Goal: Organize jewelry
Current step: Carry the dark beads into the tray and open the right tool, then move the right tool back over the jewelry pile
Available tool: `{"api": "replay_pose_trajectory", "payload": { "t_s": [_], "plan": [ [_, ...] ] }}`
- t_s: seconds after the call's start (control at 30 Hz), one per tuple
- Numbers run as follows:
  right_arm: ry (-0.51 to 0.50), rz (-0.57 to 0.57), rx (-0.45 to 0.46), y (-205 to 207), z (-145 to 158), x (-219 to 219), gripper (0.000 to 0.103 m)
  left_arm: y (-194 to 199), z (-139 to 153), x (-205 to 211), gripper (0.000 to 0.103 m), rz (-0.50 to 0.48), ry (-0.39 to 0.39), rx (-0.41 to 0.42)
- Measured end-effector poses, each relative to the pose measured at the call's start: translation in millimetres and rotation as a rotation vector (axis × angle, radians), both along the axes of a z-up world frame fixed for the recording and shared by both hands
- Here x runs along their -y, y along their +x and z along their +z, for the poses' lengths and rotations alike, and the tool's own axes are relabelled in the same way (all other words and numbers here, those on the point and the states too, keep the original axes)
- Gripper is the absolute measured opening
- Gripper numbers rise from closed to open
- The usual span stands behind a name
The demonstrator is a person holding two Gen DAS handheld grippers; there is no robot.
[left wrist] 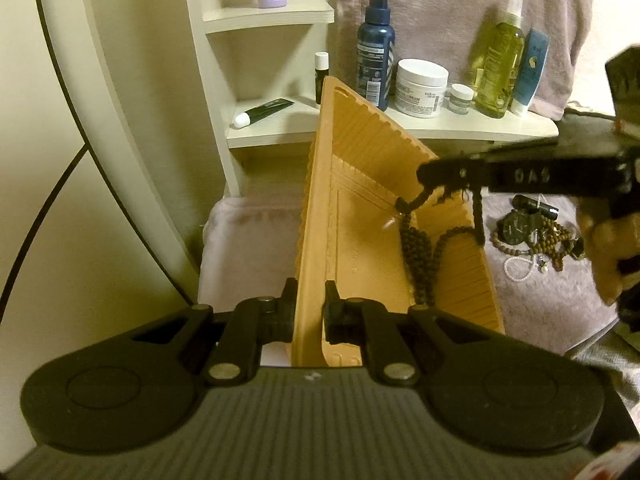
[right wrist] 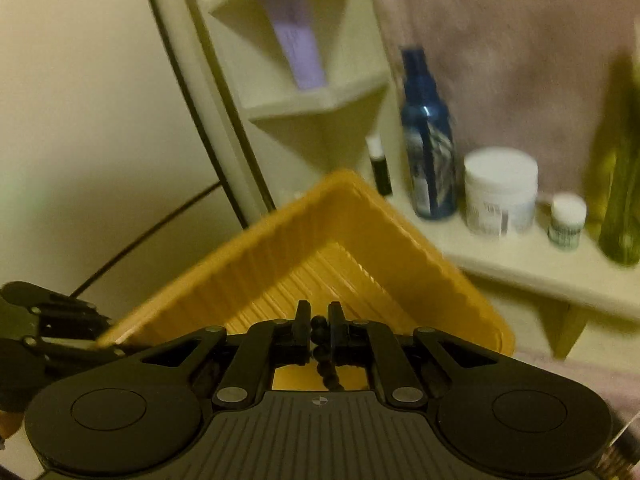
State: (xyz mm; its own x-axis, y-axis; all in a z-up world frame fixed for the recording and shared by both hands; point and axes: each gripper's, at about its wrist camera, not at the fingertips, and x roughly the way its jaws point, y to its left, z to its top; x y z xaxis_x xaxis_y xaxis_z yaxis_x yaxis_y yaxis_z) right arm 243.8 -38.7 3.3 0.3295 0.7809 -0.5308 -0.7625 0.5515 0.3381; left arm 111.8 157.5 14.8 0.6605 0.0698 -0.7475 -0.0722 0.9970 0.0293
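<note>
Left gripper point(left wrist: 308, 308) clamps the tilted orange tray point(left wrist: 360, 160); right gripper point(right wrist: 319, 330), pinching a beaded necklace point(left wrist: 420, 248), lowers it in, release likely next

My cream shelf point(left wrist: 400, 130) and the pinkish towel point(left wrist: 532, 304) below it.
On my shelf stand a blue spray bottle point(left wrist: 375, 48), a white cream jar point(left wrist: 421, 87), a small jar point(left wrist: 460, 98), a yellow-green bottle point(left wrist: 498, 64), a blue-white tube point(left wrist: 530, 72); a dark tube point(left wrist: 266, 112) lies flat. On my towel: a jewelry heap point(left wrist: 536, 236) and the tilted orange tray point(left wrist: 360, 184).
</note>
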Motion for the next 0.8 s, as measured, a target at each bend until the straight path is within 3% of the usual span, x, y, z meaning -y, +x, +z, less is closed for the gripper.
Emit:
{"api": "replay_pose_trajectory", "payload": {
  "t_s": [0.03, 0.1, 0.17, 0.3, 0.5, 0.67, 0.8],
  "plan": [
    [-0.003, 0.000, -0.014, 3, -3, 0, 0.008, 0, 0, 0, 0.011, 0.001, -0.001, -0.001],
    [-0.004, -0.017, -0.005, 3, -4, 7, 0.018, 1, 0, 0, 0.011, 0.002, 0.000, -0.002],
    [0.017, -0.036, 0.012, 3, -2, 16, 0.056, 0, 0, 1, 0.011, 0.003, 0.000, -0.003],
    [0.018, -0.103, 0.070, -6, 7, 41, 0.057, 1, 1, 1, 0.011, 0.005, 0.002, -0.005],
    [0.027, -0.293, 0.134, -25, 6, 108, 0.057, 0, 1, 3, 0.011, 0.005, 0.010, -0.005],
    [-0.021, -0.427, 0.171, -55, -13, 154, 0.057, 0, 2, 5, 0.011, 0.006, 0.016, -0.006],
    [-0.064, -0.465, 0.124, -72, -34, 174, 0.057, -1, 2, 6, 0.011, 0.007, 0.020, -0.008]
  ]
}}
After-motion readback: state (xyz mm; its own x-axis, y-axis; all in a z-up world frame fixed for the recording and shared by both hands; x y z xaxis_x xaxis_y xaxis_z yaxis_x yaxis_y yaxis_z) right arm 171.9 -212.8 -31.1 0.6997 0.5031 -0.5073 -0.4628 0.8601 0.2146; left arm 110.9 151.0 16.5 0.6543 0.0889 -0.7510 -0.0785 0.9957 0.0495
